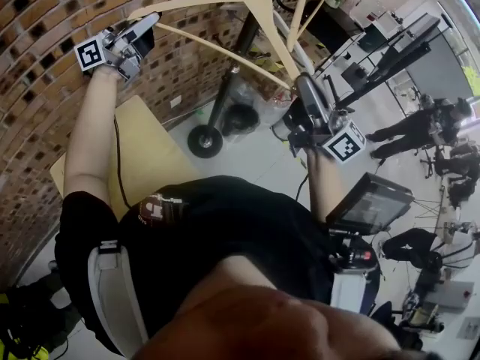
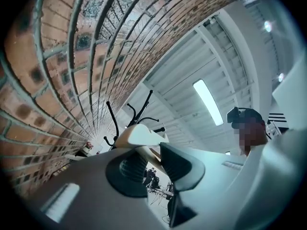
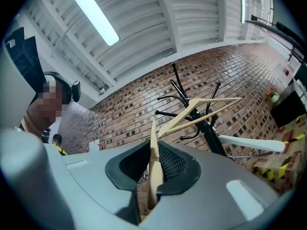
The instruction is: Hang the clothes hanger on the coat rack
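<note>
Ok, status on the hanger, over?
Left gripper and right gripper both shut on the clothes hanger, one end each. Not on the coat rack yet. Another hanger at its hooks.

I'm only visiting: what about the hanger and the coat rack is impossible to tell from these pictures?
- Head view: the coat rack loses its top and pegs to the upper edge.
- Right gripper view: the hook of the hanger is lost against the rack's dark arms, so whether it is on a peg is unclear.
- Left gripper view: the body of the left gripper hides most of the hanger.
</note>
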The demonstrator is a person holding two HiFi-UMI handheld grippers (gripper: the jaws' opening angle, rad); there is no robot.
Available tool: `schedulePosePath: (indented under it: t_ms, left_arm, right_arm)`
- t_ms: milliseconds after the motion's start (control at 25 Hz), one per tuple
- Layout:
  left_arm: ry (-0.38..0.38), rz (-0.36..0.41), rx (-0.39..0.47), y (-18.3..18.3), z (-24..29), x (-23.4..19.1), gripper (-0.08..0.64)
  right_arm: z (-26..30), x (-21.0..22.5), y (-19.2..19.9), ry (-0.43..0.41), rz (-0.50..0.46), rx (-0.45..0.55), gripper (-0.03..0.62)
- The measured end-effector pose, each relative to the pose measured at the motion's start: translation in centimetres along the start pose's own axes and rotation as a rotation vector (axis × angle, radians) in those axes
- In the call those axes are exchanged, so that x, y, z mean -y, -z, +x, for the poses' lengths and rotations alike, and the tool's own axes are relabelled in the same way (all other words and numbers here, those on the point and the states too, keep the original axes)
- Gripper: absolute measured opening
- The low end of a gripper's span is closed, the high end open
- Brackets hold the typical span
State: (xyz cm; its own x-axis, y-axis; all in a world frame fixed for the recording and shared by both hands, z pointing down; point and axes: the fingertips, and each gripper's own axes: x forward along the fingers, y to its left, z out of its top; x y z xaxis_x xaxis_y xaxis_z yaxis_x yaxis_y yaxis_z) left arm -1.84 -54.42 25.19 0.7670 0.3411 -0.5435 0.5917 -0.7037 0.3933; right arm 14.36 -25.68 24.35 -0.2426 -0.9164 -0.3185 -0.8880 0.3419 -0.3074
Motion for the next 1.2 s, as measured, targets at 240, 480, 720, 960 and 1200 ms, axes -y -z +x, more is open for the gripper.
schedulePosePath:
  t_ms: [240, 480, 720, 960, 1200]
  left_arm:
    - [0.008, -0.021, -0.015, 0.0, 0.6, -1.6, 0.078]
    - [-0.006, -0.053, -0.026, 1.1, 0.4, -3.3, 0.077]
    - [0.003, -0.069, -0.015, 1.9, 0.6, -4.4, 0.074]
    - [-0.013, -0.095, -0.018, 3.0, 1.4, -7.4, 0.074]
    - [-0.066, -0.146, -0.016, 4.6, 1.4, -10.6, 0.077]
  right_arm:
    - [0.1, 1.2, 0.6, 0.038, -0.003, 0.007, 0.07]
    - [-0.1, 2.7, 1.7, 0.069, 0.021, -0.007, 0.071]
    - [-0.4, 4.0, 2.1, 0.069, 0.01, 0.003, 0.072]
    - [-0.4, 6.8, 2.7, 0.095, 0.016, 0.0, 0.074]
    - [-0.4, 9.3, 3.5, 0.138, 0.029, -0.019, 0.074]
